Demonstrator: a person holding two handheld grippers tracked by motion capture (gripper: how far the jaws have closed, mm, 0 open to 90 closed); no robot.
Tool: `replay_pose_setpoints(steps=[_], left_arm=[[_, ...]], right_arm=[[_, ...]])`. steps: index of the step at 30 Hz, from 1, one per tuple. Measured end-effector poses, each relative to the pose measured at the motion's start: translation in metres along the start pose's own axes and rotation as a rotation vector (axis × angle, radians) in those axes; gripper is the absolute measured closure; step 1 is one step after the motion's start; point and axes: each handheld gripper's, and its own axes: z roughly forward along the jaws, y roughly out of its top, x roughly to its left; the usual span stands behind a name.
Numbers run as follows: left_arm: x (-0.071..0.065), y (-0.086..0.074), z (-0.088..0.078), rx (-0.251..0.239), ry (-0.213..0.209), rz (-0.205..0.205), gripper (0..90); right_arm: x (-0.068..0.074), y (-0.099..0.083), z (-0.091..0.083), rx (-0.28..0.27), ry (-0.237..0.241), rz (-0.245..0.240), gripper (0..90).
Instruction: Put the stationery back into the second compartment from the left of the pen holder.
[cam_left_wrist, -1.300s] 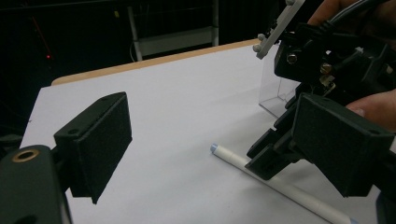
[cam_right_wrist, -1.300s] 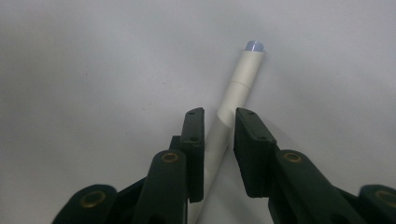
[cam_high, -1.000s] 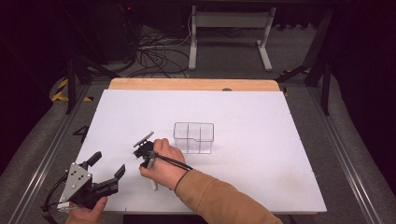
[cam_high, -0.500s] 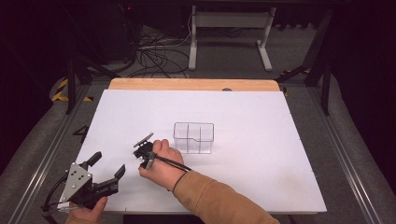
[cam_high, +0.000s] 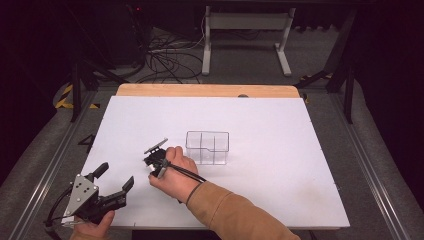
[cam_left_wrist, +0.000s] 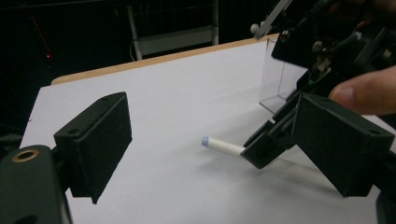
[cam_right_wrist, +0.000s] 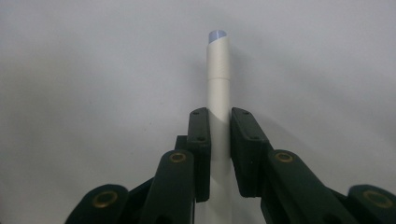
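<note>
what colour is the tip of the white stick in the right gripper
Pale blue-grey; the white cylindrical stick ends in that tip, clearest in the right gripper view.

Right gripper (cam_right_wrist: 219, 135): jaws have just been closing, now clamped, tips lowered toward the table's middle-left. Left gripper (cam_high: 114, 176): jaws apart, empty, near the front-left corner.
</note>
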Motion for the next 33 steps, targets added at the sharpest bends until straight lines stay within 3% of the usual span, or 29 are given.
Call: replay_pose_setpoints(steps=[11,21,25,33], left_arm=[[-0.001,0.000,0.001,0.001,0.003,-0.001,12.7],[0.000,0.000,0.000,0.005,0.002,0.004,12.7],[0.000,0.000,0.001,0.003,0.002,0.000,12.7],[0.000,0.000,0.002,0.003,0.002,-0.004,12.7]], right_arm=[[-0.010,0.005,-0.036,-0.121,0.072,0.026,79.3],[-0.015,0.004,-0.052,-0.199,0.086,-0.019,79.3],[-0.020,0.003,-0.064,-0.259,0.099,-0.034,79.3],[-0.034,0.000,-0.089,-0.396,0.158,-0.118,79.3]])
